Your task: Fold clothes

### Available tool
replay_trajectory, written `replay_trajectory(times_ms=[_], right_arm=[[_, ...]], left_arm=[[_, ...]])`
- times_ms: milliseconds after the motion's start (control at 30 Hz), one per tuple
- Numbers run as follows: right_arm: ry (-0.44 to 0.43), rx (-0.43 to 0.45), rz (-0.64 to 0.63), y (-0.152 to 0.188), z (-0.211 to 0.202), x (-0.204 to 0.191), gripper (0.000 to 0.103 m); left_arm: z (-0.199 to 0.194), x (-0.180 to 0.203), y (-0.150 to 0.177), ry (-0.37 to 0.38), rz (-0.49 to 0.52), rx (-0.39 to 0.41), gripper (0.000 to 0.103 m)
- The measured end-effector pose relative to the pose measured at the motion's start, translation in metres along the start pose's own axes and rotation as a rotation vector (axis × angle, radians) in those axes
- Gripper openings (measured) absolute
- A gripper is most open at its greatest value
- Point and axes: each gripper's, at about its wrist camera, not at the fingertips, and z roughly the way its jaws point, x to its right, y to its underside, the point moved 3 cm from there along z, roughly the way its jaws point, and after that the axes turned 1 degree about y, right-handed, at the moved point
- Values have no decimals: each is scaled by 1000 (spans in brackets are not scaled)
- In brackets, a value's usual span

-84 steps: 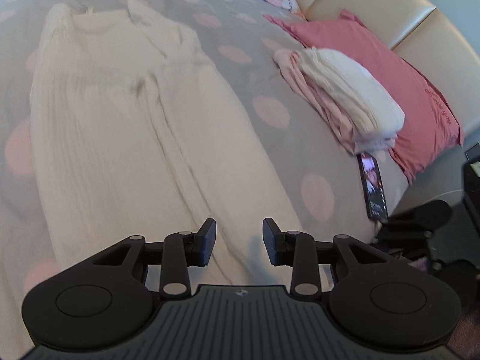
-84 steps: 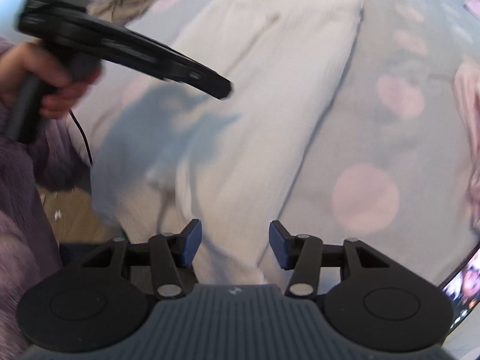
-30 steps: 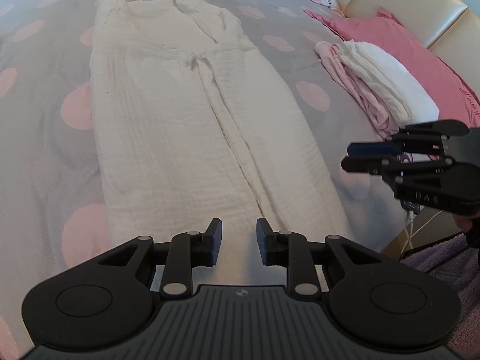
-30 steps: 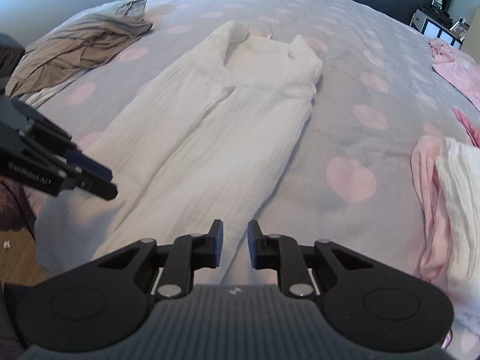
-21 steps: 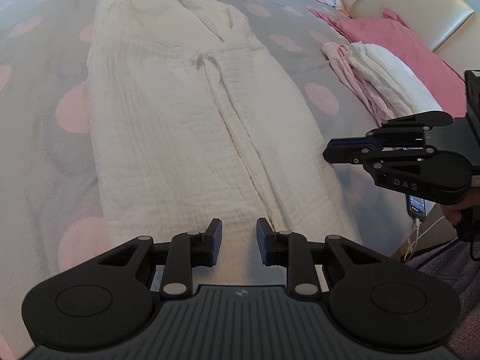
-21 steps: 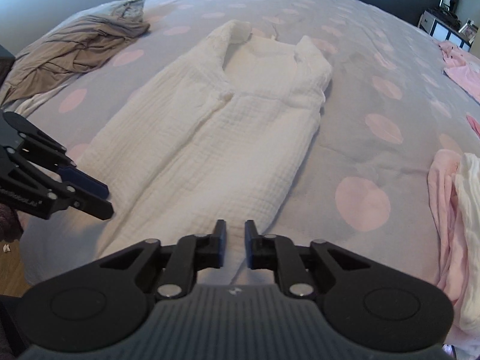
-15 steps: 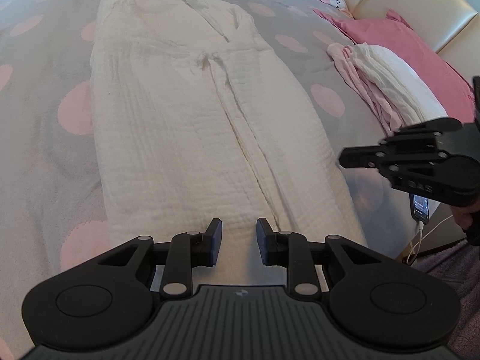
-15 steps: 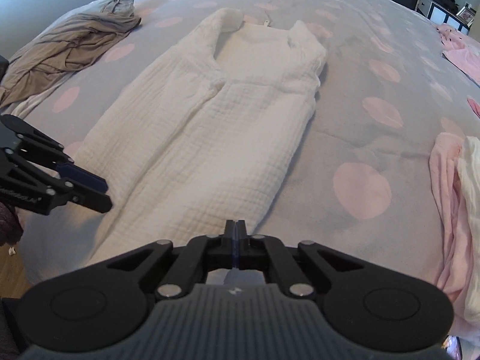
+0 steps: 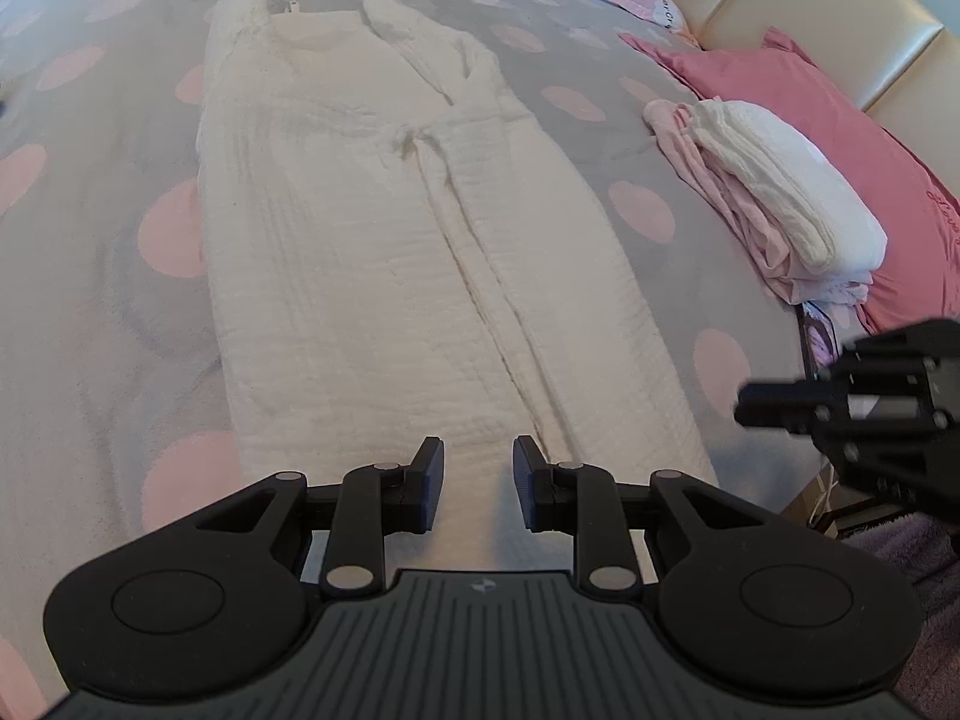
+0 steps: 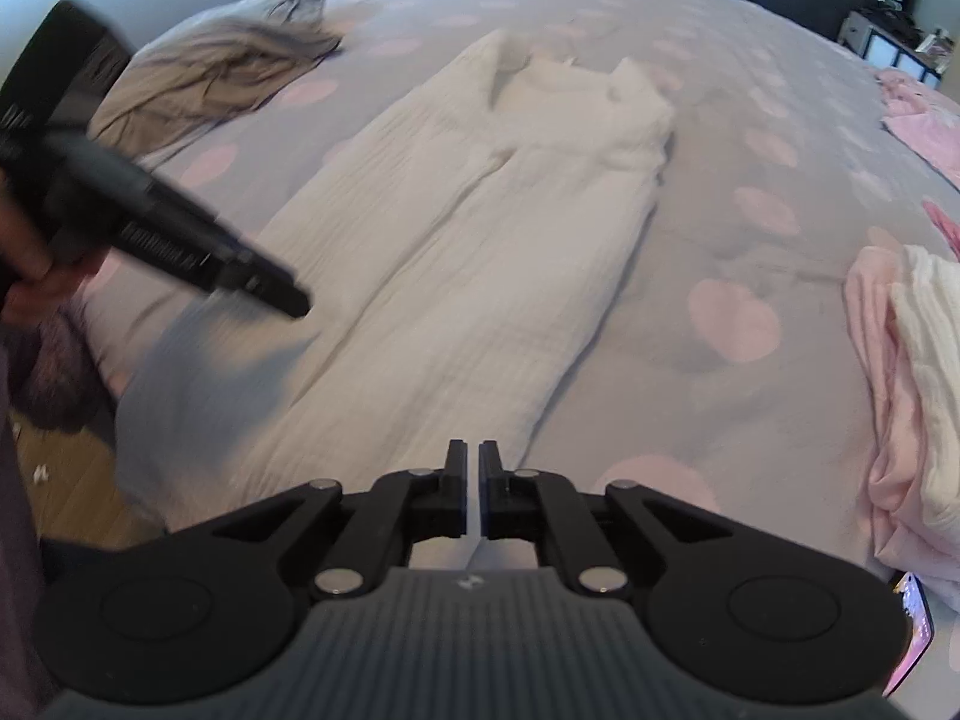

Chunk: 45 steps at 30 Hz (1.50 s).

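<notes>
Item: white robe (image 9: 384, 252), flat on my spotted bed (image 9: 90, 324), long axis running straight away from me, hem nearest. Left gripper (image 9: 478, 483) over the hem's middle, narrow gap, opening, empty. Right gripper (image 10: 472, 495) at the hem's right corner, nearly closed, opening, empty.

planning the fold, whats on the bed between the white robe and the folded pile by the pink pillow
Only bare bedspread, grey with pink dots, lies between the white robe and the folded pile; the left wrist view shows it best.
</notes>
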Motion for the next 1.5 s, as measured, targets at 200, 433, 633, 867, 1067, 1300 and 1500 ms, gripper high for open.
replay_trajectory(times_ms=[200,433,633,867,1067,1300,1500], right_arm=[[40,27,8,-18,14,14,19],[29,7,26,-34,46,27,19],[-16,-49,39,-36,74,34,5],[2,-35,52,-34,50,35,2],[11,-61,80,-10,31,34,0],[6,-28,53,1,7,21,0],[41,32,52,-14,11,24,21]], left_arm=[[1,-1,-1,-26,15,2,28],[10,-9,-3,-28,-3,-10,28],[13,-16,-6,-27,-24,-8,28],[14,-18,-6,-28,-30,-11,28],[10,-12,-5,-29,-9,-7,28],[-2,-5,2,-28,2,3,28],[-6,-3,5,-39,8,9,29]])
